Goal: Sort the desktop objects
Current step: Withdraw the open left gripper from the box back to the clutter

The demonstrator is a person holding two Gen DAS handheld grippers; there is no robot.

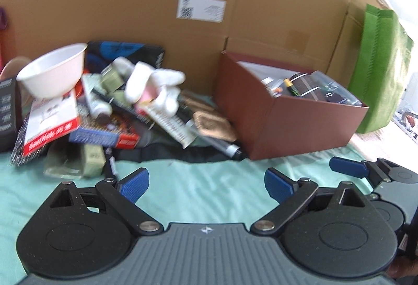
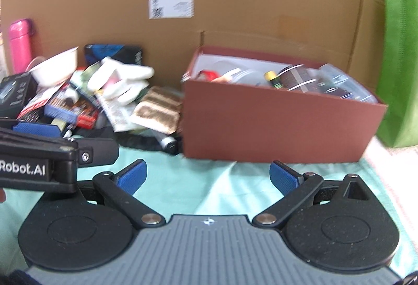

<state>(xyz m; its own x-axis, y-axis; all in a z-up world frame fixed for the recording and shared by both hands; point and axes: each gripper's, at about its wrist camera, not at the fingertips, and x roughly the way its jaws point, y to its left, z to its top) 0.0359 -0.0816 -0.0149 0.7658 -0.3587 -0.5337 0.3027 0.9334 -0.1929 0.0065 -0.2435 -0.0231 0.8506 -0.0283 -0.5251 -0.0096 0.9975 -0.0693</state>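
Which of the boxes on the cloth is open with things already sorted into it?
The reddish-brown box on the right, lidless, with bottles and a dark banded jar showing inside. The small black box and the red-and-blue carton sit shut in the pile.

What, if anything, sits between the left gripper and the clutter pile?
Nothing visible. The left gripper is open and empty over bare teal cloth; the pile lies ahead-left, the brown box ahead-right. The right gripper, also open, is off to the side.
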